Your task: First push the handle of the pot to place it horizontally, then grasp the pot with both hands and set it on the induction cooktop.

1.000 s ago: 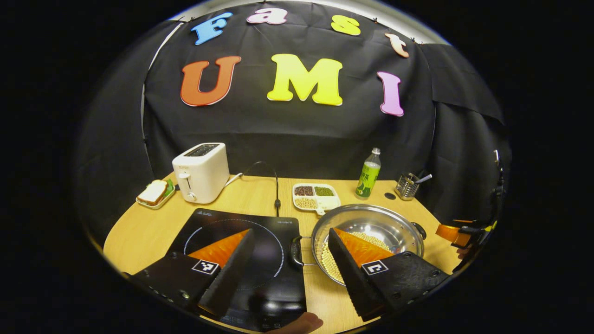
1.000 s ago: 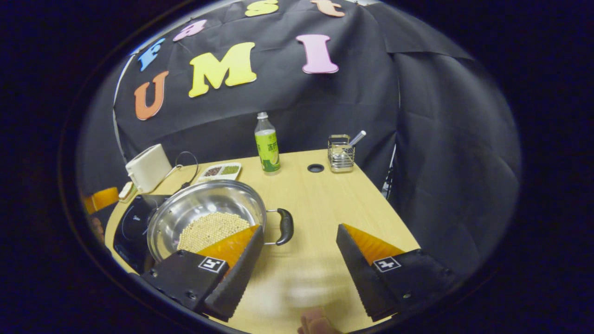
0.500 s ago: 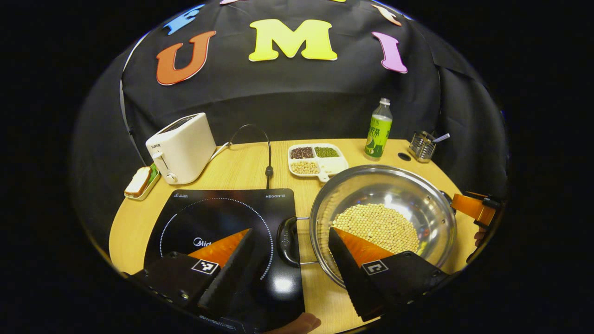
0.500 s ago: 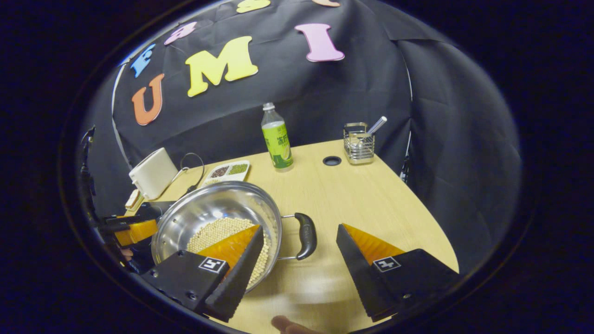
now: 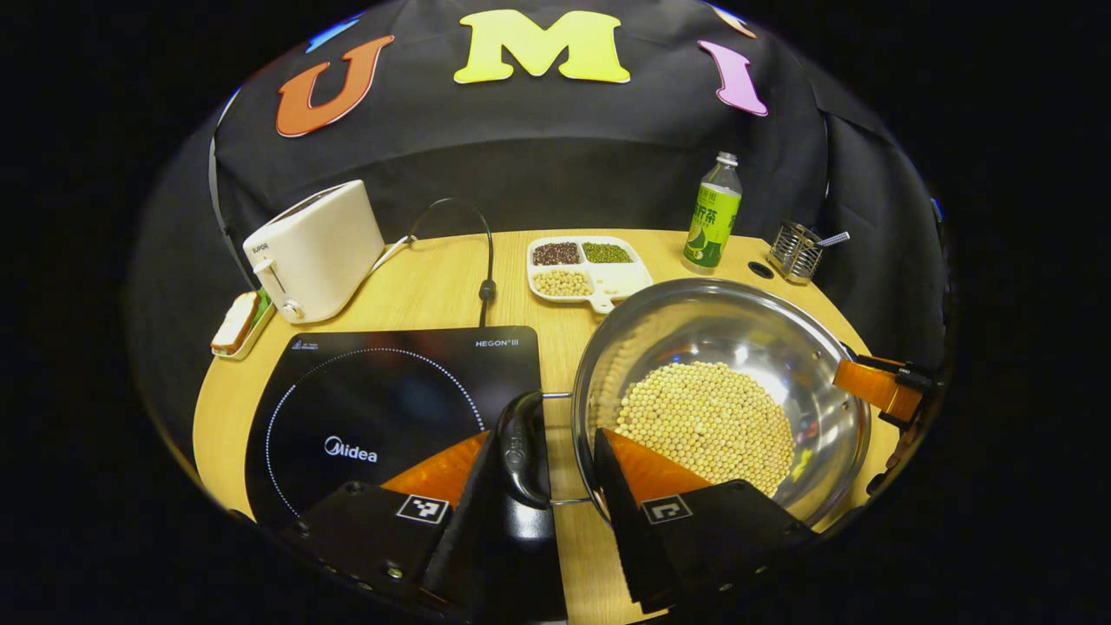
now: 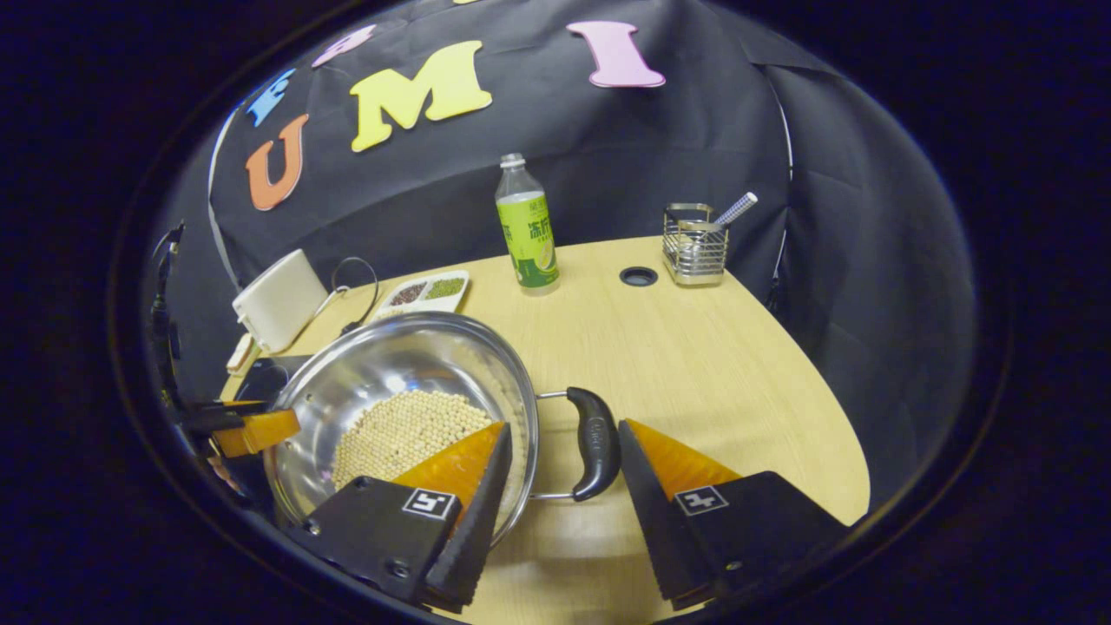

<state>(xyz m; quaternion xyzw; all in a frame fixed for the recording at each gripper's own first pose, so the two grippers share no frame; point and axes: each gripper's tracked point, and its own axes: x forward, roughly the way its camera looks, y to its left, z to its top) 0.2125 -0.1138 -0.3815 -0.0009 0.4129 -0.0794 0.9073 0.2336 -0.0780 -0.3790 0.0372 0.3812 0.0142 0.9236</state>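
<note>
Beside the pot (image 5: 816, 347) — bean tray (image 5: 588, 267), bottle (image 5: 713, 217).

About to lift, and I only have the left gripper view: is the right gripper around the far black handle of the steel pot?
Observer: Yes. In the right gripper view the black handle sits between the right gripper's fingers, jaws open.
Operator: Which finger is nearer?
Observer: The outer finger is close beside it; the inner finger hangs over the steel pot's rim.
Operator: Is the handle flat?
Observer: It looks level, held out from the rim on two wire struts.
</note>
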